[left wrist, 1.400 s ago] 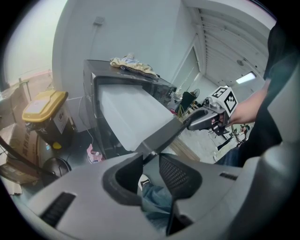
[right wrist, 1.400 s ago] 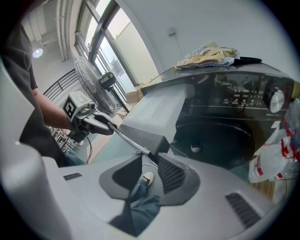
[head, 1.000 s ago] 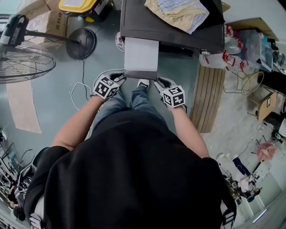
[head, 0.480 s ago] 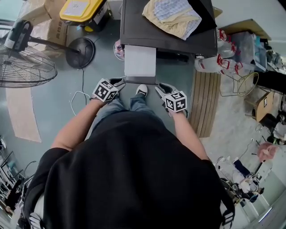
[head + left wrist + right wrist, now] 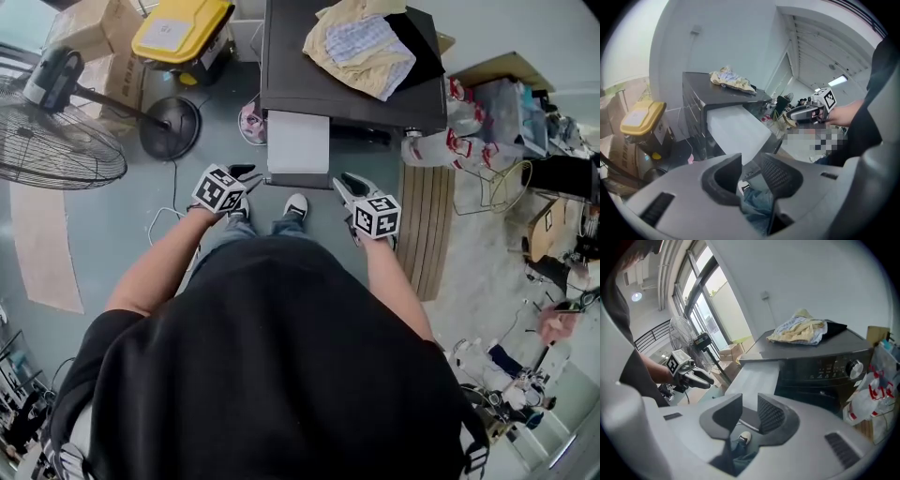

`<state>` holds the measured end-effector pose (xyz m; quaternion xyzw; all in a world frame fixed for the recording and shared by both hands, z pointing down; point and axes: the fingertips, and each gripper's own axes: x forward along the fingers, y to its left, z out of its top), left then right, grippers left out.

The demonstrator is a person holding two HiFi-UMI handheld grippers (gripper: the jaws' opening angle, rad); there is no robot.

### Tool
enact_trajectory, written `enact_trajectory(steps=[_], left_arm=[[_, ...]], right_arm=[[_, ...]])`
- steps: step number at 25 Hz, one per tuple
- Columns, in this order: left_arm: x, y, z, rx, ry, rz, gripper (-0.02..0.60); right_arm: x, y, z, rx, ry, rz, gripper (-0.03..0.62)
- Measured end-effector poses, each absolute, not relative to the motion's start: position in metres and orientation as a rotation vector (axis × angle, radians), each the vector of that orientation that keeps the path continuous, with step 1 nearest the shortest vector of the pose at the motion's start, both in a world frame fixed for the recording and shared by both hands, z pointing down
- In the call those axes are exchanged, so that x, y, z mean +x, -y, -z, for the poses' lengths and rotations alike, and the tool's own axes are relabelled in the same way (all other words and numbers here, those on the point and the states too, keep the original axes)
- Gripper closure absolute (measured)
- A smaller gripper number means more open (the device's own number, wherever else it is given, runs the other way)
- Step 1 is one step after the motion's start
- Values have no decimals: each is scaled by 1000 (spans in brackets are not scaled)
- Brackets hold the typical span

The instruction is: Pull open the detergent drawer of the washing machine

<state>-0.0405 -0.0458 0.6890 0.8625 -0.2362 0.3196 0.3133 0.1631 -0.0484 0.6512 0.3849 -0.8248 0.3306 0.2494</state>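
The dark grey washing machine (image 5: 352, 84) stands ahead of me with its pale detergent drawer (image 5: 298, 142) pulled far out toward me. My left gripper (image 5: 246, 173) hovers just left of the drawer's front end, apart from it. Its jaws are opening, with nothing between them. My right gripper (image 5: 345, 181) hangs just right of the drawer front, also apart. Its jaws are closing on nothing. In the left gripper view the drawer (image 5: 736, 131) lies beyond the left gripper (image 5: 751, 161). In the right gripper view the drawer (image 5: 754, 378) shows past the right gripper (image 5: 750, 404).
Crumpled cloths (image 5: 361, 42) lie on the machine's top. A floor fan (image 5: 56, 141) and a yellow-lidded box (image 5: 183, 28) stand at the left, with a cable (image 5: 172, 183) on the floor. Wooden slats (image 5: 436, 216) and plastic bags (image 5: 450, 131) sit at the right. The person's shoe (image 5: 296, 204) is under the drawer front.
Both grippers have drawn back from the drawer's front corners and risen. The drawer stays pulled out.
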Motion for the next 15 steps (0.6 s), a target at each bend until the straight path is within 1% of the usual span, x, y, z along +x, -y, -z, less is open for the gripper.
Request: enact_trajectory(steps=[6, 15], left_arm=[[-53, 75, -649, 2328, 667, -737, 451], [-75, 96, -601, 2399, 698, -594, 451]], right_arm=[[142, 77, -606, 1117, 2301, -799, 502], [106, 83, -562, 1156, 2366, -711, 508]])
